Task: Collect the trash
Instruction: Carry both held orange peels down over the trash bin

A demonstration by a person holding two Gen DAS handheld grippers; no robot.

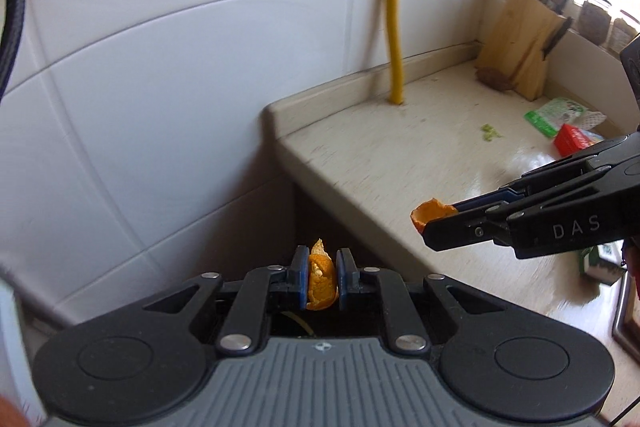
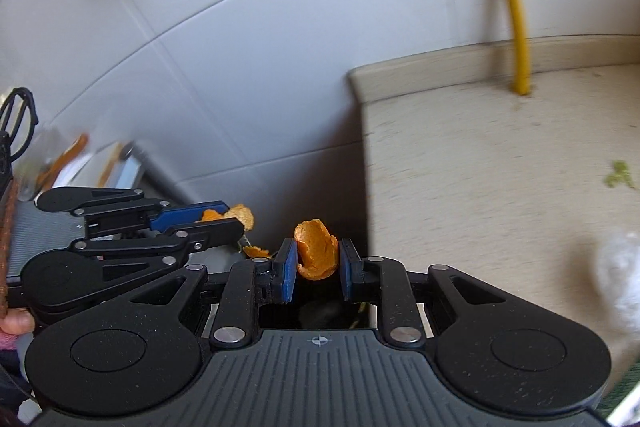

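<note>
Holding a piece of orange peel point(image 1: 320, 277) clamped between the blue pads of my left hand-held gripper point(image 1: 322, 277), I have it out past the end of the worktop point(image 1: 400, 155), over the dark gap beside the white tiled wall point(image 1: 140, 87). My right hand-held gripper point(image 2: 318, 265) is clamped on a second curl of peel point(image 2: 316, 253), just off the same worktop edge. Farther along the worktop from the yellow pole point(image 1: 394, 27) lie green scraps point(image 1: 491, 133), a green packet point(image 1: 560, 115), a red box point(image 1: 574, 141) and a wooden knife block point(image 1: 520, 43).
</note>
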